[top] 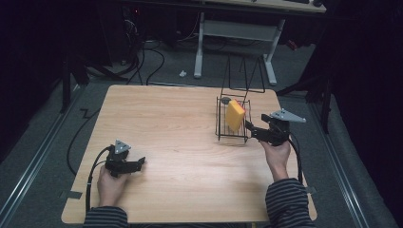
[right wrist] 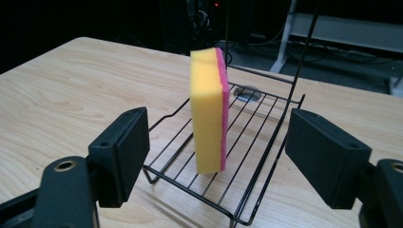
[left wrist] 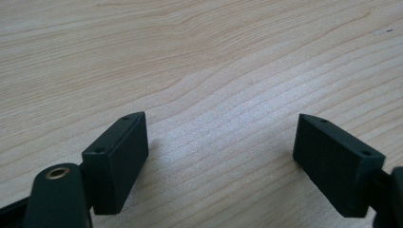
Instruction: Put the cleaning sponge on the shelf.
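The right tool (right wrist: 216, 156) is hanging spread and empty just in front of the yellow foam sponge with a pink scouring layer (right wrist: 209, 111), which is standing on edge in the black wire rack (right wrist: 266, 137) on the wooden surface (right wrist: 62, 95). Likely light and squashy, the sponge is probably best pinched across its broad faces. The left tool (left wrist: 221, 156) is resting spread, well apart.

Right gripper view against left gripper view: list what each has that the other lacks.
Right gripper view: a yellow sponge with a pink face, standing on edge in a black wire rack, ahead of the open right tongs. Left gripper view: the open left tongs over bare wood, nothing between them. Shared: the wooden table and a pair of black pads.
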Demonstrator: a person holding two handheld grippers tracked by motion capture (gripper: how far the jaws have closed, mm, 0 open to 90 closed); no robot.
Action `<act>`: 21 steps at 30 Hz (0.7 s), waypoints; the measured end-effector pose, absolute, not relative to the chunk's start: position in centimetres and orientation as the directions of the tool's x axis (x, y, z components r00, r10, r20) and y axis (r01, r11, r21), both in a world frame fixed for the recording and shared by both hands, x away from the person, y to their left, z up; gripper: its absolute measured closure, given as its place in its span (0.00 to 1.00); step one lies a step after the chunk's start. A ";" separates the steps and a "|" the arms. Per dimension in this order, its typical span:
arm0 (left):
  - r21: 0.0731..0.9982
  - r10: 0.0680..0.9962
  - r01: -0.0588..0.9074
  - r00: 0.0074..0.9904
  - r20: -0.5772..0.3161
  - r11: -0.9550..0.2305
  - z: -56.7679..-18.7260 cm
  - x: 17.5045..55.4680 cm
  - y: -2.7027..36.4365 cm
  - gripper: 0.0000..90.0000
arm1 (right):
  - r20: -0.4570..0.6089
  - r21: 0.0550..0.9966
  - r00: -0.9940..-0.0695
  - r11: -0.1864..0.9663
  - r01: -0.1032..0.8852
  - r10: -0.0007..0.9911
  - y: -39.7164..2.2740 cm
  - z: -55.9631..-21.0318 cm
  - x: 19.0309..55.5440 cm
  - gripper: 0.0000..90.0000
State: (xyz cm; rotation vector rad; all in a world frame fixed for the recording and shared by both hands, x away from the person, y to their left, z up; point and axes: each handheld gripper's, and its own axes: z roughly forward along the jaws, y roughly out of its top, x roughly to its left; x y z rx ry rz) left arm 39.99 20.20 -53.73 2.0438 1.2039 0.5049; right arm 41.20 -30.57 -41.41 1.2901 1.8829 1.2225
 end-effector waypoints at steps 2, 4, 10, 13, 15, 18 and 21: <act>0.735 0.871 0.597 0.491 -0.019 -0.321 -53.7 40.0 20.2 0.22 | 0.057 0.902 -0.395 0.123 0.415 0.917 -30.8 -41.0 40.7 0.27; 0.735 0.871 0.598 0.490 -0.020 -0.320 -53.7 40.0 20.2 0.22 | 0.055 0.905 -0.397 0.122 0.408 0.916 -30.9 -40.7 40.3 0.27; 0.734 0.870 0.600 0.492 -0.024 -0.319 -53.7 40.0 20.2 0.22 | 0.056 0.915 -0.392 0.110 0.388 0.918 -31.5 -40.4 38.9 0.29; 0.734 0.870 0.599 0.492 -0.023 -0.319 -53.7 40.0 20.2 0.22 | 0.060 0.916 -0.386 0.103 0.389 0.920 -31.9 -40.4 38.4 0.29; 0.736 0.871 0.598 0.490 -0.021 -0.318 -53.7 40.0 20.2 0.22 | 0.060 0.917 -0.385 0.102 0.387 0.921 -32.1 -40.3 38.0 0.29; 0.733 0.870 0.598 0.493 -0.018 -0.324 -53.7 40.0 20.2 0.22 | 0.069 0.926 -0.389 0.086 0.368 0.919 -32.4 -40.2 37.4 0.29; 0.733 0.870 0.598 0.493 -0.017 -0.325 -53.7 40.0 20.2 0.22 | 0.069 0.930 -0.389 0.082 0.359 0.919 -32.6 -40.2 36.8 0.29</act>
